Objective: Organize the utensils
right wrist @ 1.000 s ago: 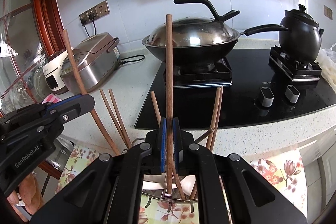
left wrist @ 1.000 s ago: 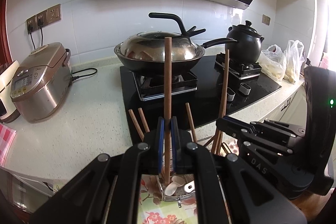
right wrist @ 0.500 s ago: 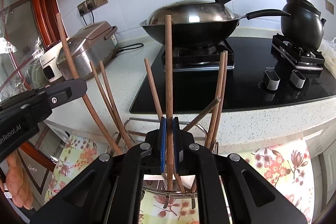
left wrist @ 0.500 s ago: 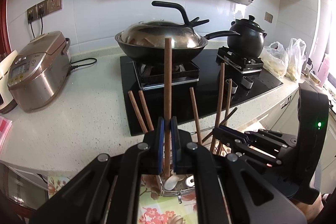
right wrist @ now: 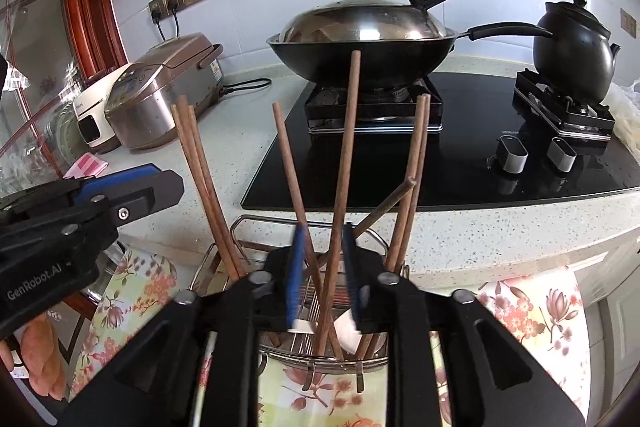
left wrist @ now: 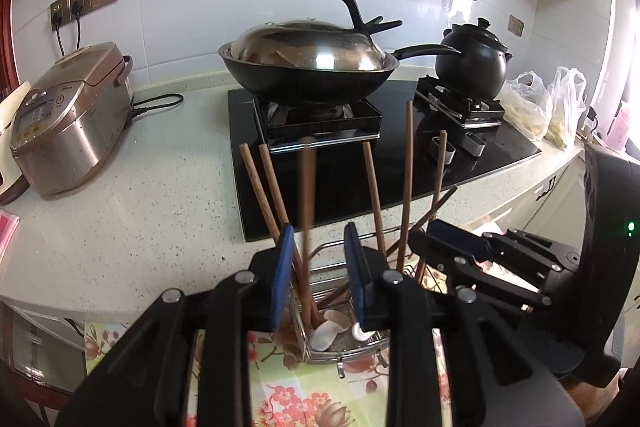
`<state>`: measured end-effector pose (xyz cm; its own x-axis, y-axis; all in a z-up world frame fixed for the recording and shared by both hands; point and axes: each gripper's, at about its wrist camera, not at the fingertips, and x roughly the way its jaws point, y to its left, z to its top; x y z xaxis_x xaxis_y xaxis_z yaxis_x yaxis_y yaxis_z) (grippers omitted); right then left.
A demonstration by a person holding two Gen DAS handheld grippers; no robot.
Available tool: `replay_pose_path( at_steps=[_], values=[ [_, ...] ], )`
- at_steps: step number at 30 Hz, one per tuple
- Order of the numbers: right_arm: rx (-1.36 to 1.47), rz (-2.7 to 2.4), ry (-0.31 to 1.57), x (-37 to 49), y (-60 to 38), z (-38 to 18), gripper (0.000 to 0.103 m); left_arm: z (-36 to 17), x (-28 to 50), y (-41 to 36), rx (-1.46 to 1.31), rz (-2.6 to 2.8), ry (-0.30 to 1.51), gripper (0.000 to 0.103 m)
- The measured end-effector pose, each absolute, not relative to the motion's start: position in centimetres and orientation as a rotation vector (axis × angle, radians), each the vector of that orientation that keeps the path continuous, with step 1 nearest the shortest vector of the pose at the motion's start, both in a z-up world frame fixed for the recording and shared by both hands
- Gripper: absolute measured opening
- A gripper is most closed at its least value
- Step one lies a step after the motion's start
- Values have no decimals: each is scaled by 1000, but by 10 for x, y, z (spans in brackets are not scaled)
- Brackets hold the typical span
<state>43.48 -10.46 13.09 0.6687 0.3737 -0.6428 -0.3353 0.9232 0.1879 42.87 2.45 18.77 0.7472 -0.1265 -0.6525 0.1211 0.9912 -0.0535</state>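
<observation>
With its jaws spread wide, the left gripper [left wrist: 318, 267] frames a blurred brown chopstick [left wrist: 306, 227] without pinching it. Likewise parted, the right gripper [right wrist: 323, 277] straddles another chopstick [right wrist: 344, 187], apparently untouched. Both sticks stand in the wire utensil basket [right wrist: 240, 223] among others, near the counter's edge. "GenRobot.AI" marks the left gripper's side.

Brown wooden chopsticks [right wrist: 344, 163] stand leaning, splayed, inside a wire basket [right wrist: 240, 223].
</observation>
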Motion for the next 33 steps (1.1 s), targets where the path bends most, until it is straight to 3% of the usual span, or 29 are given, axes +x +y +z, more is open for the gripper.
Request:
replay_pose_path(
  at_steps=[5, 9, 12, 18, 22, 26, 33],
  values=[
    [37, 388, 718, 430, -108, 136, 37, 192, 424, 21, 0, -151, 707, 25],
    [43, 370, 712, 427, -116, 138, 39, 194, 416, 19, 0, -163, 700, 25],
    [45, 363, 703, 419, -123, 140, 47, 195, 406, 20, -1, -177, 694, 25],
    [37, 325, 671, 389, -143, 138, 52, 187, 376, 19, -16, -186, 695, 34],
    [53, 296, 670, 363, -161, 127, 59, 176, 349, 15, -35, -202, 701, 44],
    [69, 266, 662, 333, -177, 113, 68, 158, 317, 9, -66, -206, 696, 69],
    [64, 221, 635, 279, -192, 84, 75, 111, 274, -4, -68, -219, 697, 80]
  ],
)
